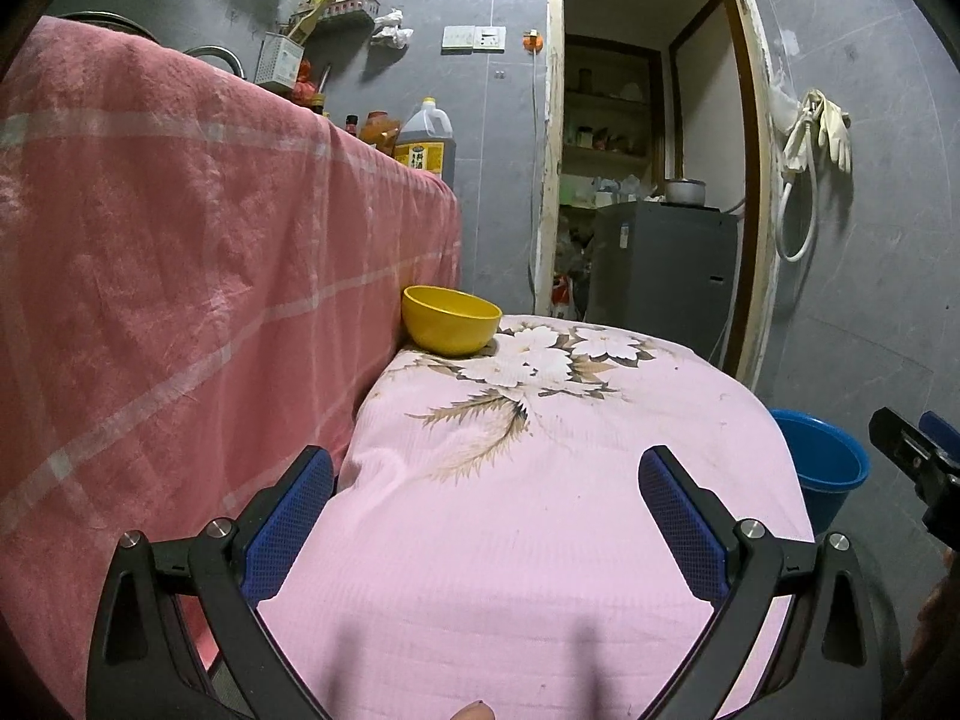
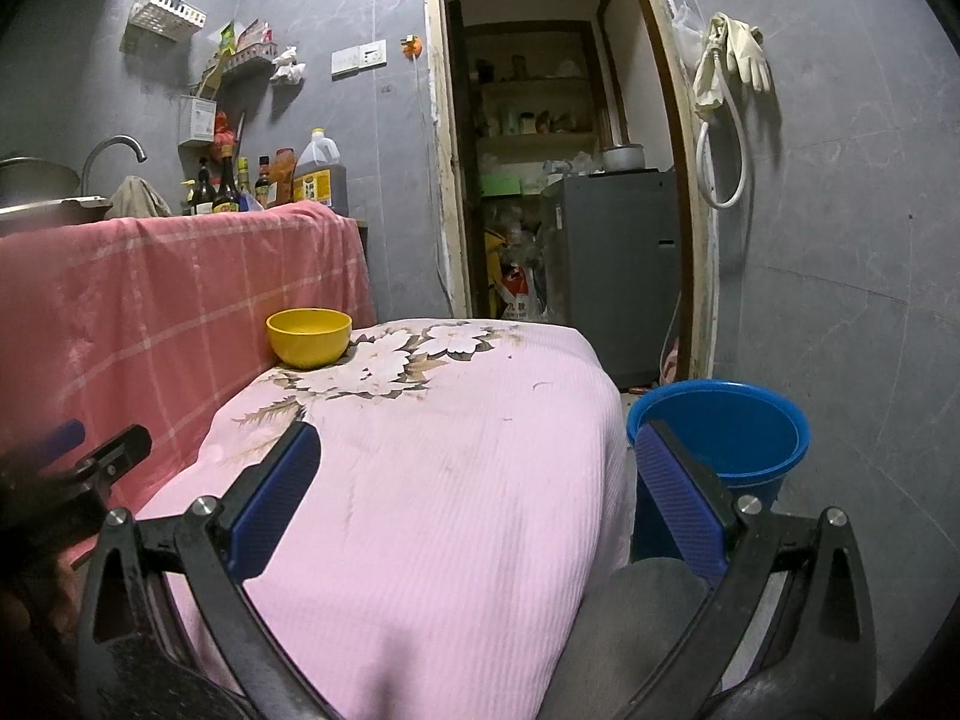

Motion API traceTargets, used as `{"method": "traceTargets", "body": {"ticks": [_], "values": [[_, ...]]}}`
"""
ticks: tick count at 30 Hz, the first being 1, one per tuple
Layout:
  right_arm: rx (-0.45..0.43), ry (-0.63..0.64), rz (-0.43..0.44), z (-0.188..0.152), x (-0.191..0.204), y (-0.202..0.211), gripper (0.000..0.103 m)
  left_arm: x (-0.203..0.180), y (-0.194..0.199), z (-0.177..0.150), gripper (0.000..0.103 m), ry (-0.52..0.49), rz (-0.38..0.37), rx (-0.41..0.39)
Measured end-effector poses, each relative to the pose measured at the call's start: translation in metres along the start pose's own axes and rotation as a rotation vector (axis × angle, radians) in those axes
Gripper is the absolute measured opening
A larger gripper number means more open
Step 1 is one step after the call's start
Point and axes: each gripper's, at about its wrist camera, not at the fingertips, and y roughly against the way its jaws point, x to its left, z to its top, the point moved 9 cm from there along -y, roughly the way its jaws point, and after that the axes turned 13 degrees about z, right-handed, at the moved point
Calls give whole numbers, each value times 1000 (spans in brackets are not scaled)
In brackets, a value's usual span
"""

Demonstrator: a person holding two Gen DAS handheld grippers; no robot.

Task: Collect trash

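both grippers, left gripper point(image 1: 486, 516) and right gripper point(image 2: 477, 492), spread wide and empty above the pink floral cloth point(image 2: 432, 450). risk: no obvious trash visible on the cloth, only faint specks; a grab could bunch the fabric or knock the yellow bowl point(image 2: 309, 336) at the far left corner. blue bucket point(image 2: 720, 432), likely the bin, sits on the floor just right of the table; looks empty, rigid plastic.

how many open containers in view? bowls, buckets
2. A yellow bowl sits at the far left corner of the pink floral-covered table; a blue bucket stands on the floor right of it. Others may be hidden.
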Motion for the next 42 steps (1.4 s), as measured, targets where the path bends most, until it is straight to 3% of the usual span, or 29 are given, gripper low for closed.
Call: {"method": "traceTargets", "body": {"ticks": [42], "values": [[17,-29,-6,-9,-3,1,103,7,0,-3,100,-3,-4,-3]]}}
